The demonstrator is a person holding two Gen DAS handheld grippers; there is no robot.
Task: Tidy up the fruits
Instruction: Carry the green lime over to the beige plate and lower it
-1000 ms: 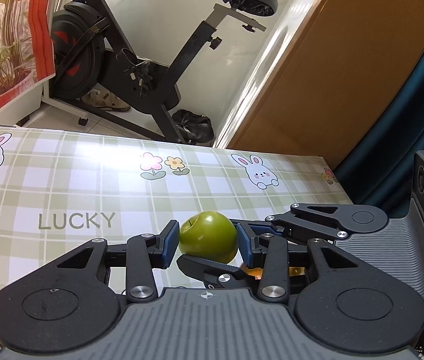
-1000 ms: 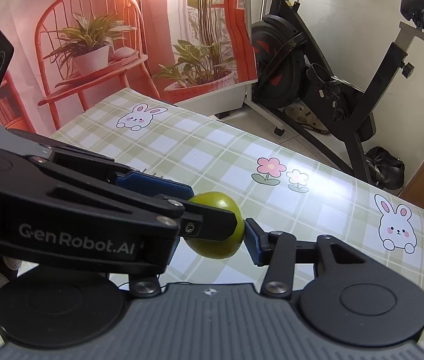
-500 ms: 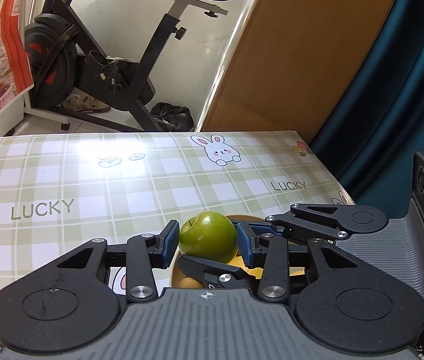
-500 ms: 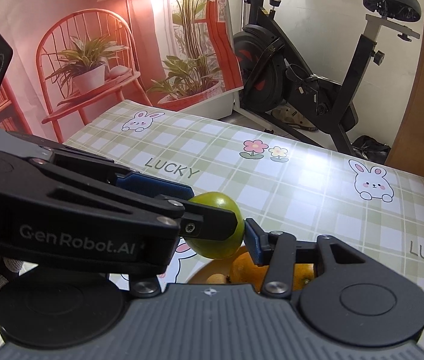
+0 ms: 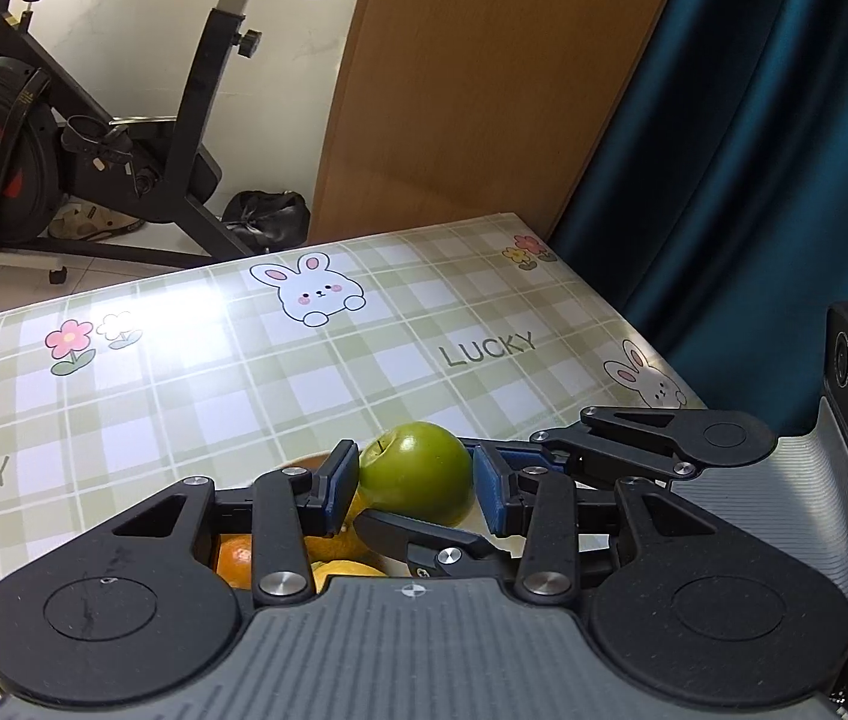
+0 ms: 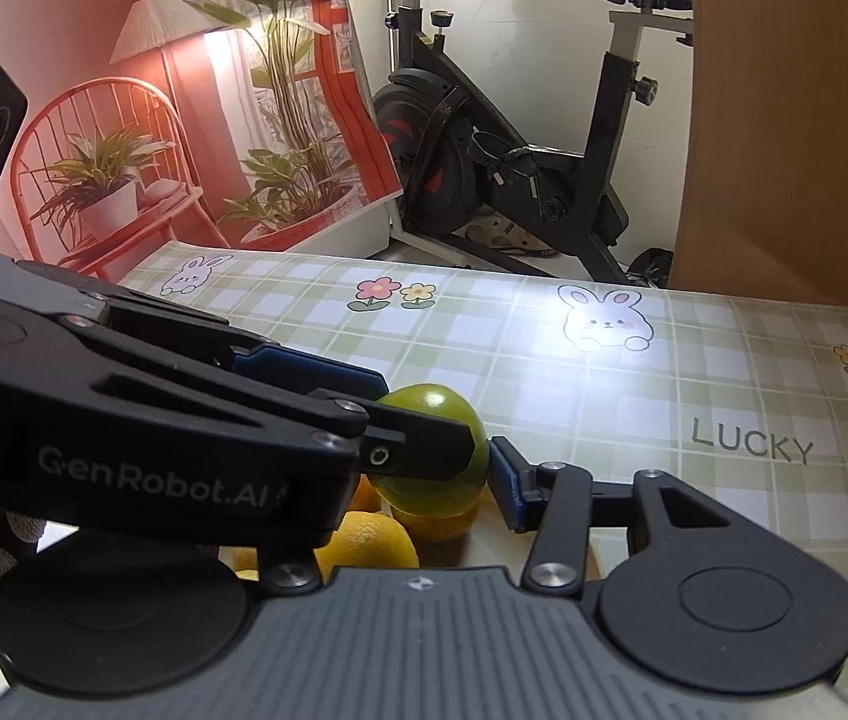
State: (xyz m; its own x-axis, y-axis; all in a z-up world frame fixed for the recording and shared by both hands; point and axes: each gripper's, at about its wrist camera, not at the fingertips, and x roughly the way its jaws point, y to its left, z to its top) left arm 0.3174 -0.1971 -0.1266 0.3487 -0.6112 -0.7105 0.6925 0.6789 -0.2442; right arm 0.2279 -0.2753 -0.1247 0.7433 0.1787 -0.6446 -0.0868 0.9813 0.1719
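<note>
1. A worktop (image 5: 195, 372) fills the middle of both wrist views, covered in a glossy green-and-white plaid sheet printed with white rabbits, small flowers and the word "LUCKY"; a bright patch of glare lies across its centre.
2. Behind it, a black exercise bike (image 6: 520, 138) stands on a pale floor against a white wall, with a plain brown panel (image 5: 484, 78) at upper centre of the left view and a deep teal curtain (image 5: 754, 120) hanging in folds at upper right.
3. At upper left of the right view, a red-toned backdrop (image 6: 153, 138) pictures a wire chair, a lamp and potted plants.
4. A smooth, round green apple (image 5: 417, 474), its stem dimple facing up-left, sits low in the centre of each frame, above the worktop and over a cluster of oranges (image 6: 369, 540) with dimpled skins.
5. The left tool (image 5: 417, 477), matte black with blue pads, is clenched on the green apple, one pad on each side.
6. The right tool (image 6: 436, 462) grasps the same apple from a crossing angle; its near finger is hidden behind the left tool's arm, which is lettered "GenRobot.AI".
</note>
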